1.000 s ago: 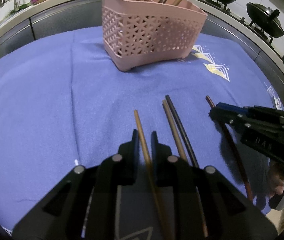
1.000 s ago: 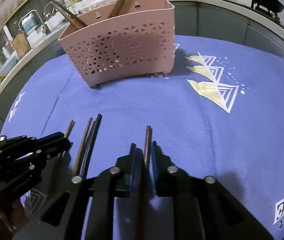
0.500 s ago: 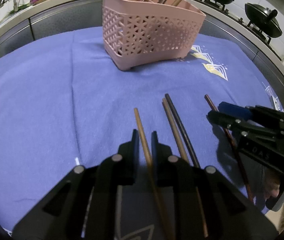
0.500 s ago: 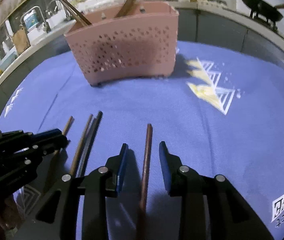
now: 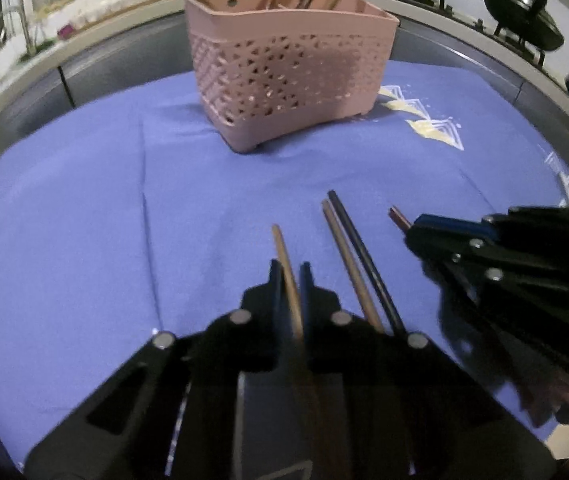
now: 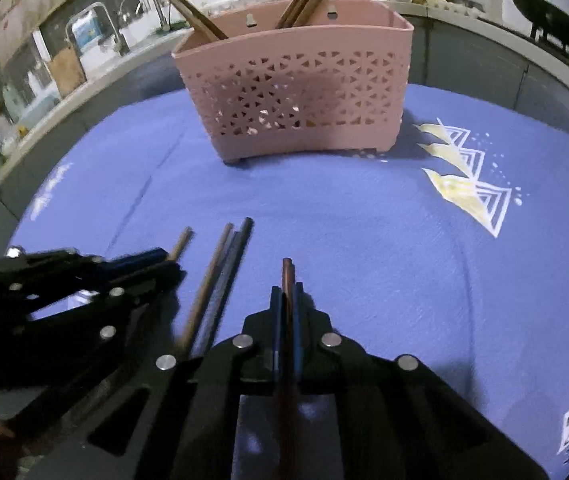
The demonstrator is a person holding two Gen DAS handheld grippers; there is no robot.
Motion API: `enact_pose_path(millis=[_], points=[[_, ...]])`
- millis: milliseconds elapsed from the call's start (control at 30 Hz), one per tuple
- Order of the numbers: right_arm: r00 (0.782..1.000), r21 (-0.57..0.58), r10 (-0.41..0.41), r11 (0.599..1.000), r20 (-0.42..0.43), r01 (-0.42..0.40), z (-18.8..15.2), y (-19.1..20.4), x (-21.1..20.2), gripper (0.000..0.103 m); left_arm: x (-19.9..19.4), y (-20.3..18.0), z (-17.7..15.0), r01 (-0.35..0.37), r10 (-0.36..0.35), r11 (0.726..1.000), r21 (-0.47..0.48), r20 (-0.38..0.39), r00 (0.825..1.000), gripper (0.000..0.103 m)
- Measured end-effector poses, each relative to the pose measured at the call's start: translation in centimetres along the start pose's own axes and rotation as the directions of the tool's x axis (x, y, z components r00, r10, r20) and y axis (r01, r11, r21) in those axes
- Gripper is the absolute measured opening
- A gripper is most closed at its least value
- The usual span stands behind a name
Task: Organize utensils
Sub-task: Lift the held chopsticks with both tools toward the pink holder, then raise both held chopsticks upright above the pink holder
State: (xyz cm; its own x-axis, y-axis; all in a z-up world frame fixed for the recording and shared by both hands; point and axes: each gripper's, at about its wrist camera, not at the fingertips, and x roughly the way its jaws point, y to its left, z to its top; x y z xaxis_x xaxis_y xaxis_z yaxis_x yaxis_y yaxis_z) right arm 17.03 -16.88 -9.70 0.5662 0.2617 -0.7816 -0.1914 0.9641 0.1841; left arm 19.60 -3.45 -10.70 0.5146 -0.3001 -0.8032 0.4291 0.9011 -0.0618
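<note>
On the blue cloth (image 6: pixel 364 208) the right gripper (image 6: pixel 287 294), open a moment ago, now pinches the reddish chopstick (image 6: pixel 287 272), and the left gripper (image 5: pixel 289 270) pinches a light brown chopstick (image 5: pixel 282 248), so both can go into the pink basket (image 6: pixel 296 92) behind.

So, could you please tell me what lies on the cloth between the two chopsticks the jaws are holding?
Two loose chopsticks, a brown chopstick and a black chopstick, lie side by side on the blue cloth; both wrist views show them.
</note>
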Motion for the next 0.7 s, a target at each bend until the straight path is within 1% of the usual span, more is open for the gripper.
enact_pose_path(millis=[67,133,167,200,267,300,367,467,633,700], points=[[0.999,0.008,0.026,1.0,0.038,-0.026,0.1,-0.1,-1.3,0.005,-0.4,0.9,0.0,0.04,-0.04,0.998,-0.041,-0.002,0.999,0.007],[0.993,0.011,0.062,0.998,0.105,-0.063,0.4,0.3,-3.4,0.005,-1.1,1.4,0.1,0.071,-0.07,0.995,-0.069,0.017,0.997,0.006],[0.99,0.009,0.07,0.997,0.124,-0.072,0.5,0.3,-4.0,0.005,-1.8,1.8,0.2,0.094,-0.092,0.992,-0.085,0.031,0.995,0.006],[0.983,0.003,0.081,0.997,0.162,-0.083,0.7,0.3,-5.1,0.005,-2.6,2.1,0.4,0.119,-0.114,0.988,-0.101,0.052,0.992,0.006],[0.969,-0.013,0.091,0.996,0.232,-0.09,0.9,0.4,-7.2,0.005,-4.3,2.5,0.8,0.147,-0.136,0.982,-0.116,0.094,0.986,0.005],[0.963,-0.017,0.094,0.996,0.252,-0.093,1.1,0.5,-7.7,0.005,-5.4,2.6,1.1,0.162,-0.147,0.98,-0.119,0.124,0.981,0.005],[0.947,-0.024,0.106,0.994,0.304,-0.104,1.3,0.7,-9.3,0.005,-7.7,2.7,1.5,0.18,-0.158,0.977,-0.114,0.181,0.971,0.005],[0.928,-0.026,0.12,0.993,0.352,-0.118,1.6,0.6,-10.8,0.005,-10.4,2.6,2.0,0.191,-0.161,0.977,-0.098,0.249,0.955,0.005],[0.89,-0.042,0.124,0.992,0.438,-0.118,2.1,1.6,-13.1,0.005,-13.5,2.1,2.3,0.2,-0.163,0.976,-0.087,0.319,0.934,0.005],[0.881,-0.049,0.126,0.992,0.456,-0.117,2.0,2.0,-13.7,0.005,-14.2,2.0,2.4,0.201,-0.162,0.976,-0.083,0.337,0.927,0.005]])
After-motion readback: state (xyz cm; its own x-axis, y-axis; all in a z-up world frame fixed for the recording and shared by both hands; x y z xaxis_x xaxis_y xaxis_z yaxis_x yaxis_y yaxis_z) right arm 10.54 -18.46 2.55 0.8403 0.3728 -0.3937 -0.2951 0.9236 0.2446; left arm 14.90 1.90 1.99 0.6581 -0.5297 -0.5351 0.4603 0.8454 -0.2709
